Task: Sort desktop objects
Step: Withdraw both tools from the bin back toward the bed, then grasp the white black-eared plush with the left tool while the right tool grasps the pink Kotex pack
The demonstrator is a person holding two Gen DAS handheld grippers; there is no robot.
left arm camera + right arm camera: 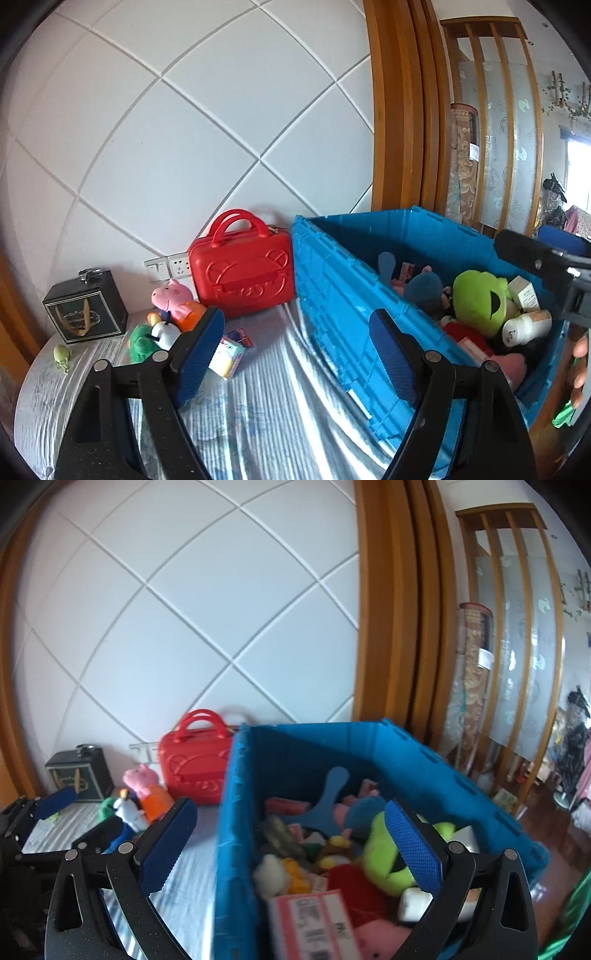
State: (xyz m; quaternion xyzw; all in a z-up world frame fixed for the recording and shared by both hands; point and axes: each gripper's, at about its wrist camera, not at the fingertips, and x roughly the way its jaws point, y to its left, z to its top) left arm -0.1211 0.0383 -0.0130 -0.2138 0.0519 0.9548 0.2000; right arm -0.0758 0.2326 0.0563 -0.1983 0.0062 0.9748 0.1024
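Note:
A blue crate stands on the striped cloth, full of toys, with a lime green frog plush on top. My left gripper is open and holds nothing, low over the cloth beside the crate's left wall. Left of it lie a pink pig plush, a penguin toy, a green plush and a small yellow pack. My right gripper is open too and hovers over the crate, near the frog plush. My left gripper shows at the far left of the right wrist view.
A red carry case leans against the white tiled wall behind the toys. A black gift box and a small green insect toy sit at the far left. A wooden door frame rises behind the crate.

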